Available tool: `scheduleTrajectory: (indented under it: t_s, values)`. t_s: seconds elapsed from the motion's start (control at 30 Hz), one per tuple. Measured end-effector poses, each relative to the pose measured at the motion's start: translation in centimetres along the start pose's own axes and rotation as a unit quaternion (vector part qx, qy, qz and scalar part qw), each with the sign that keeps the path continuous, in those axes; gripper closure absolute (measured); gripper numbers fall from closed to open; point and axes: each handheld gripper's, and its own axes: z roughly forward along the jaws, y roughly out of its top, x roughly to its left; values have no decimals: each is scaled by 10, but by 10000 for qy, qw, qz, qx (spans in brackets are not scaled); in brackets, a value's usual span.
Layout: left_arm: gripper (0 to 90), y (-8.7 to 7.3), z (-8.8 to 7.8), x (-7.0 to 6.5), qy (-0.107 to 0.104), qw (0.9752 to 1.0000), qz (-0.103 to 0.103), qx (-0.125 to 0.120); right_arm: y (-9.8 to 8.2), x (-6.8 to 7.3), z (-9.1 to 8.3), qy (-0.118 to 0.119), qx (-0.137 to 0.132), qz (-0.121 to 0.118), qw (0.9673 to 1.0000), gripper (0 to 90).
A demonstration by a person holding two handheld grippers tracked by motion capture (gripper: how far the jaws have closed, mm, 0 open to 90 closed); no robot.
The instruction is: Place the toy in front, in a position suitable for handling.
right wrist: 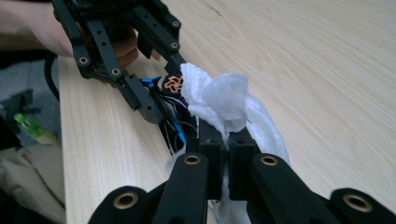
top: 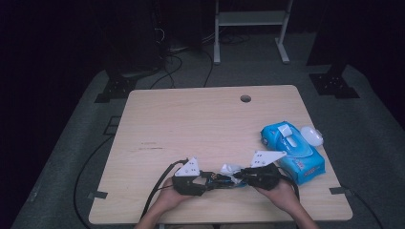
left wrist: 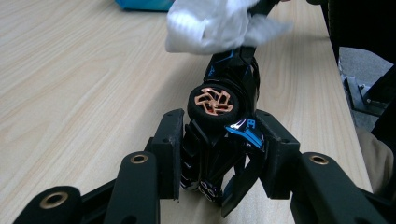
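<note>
High view looks down on table [top: 191,124]; both gripper views sit close, seemingly facing each other

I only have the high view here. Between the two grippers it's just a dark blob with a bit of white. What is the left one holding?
Observer: The left gripper is shut on a black toy car with blue trim, one copper-spoked wheel facing its camera.
Operator: And the white bit?
Observer: A crumpled white wipe, pinched in the right gripper.
Operator: Is it on the car?
Observer: Yes, in the right gripper view it presses against the car beside the wheel.
</note>
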Motion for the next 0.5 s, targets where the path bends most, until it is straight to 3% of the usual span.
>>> scheduleTrajectory:
  t_s: [0.13, 0.5]
  values:
    - [572, 0, 0, 1, -23, 10000, -35, -6, 3, 4, 5, 2, 25, -48, 10000, 872]
    - [572, 0, 0, 0, -6, 10000, -44, -11, 33, 28, 46, 269, 167, -386, 9988, 871]
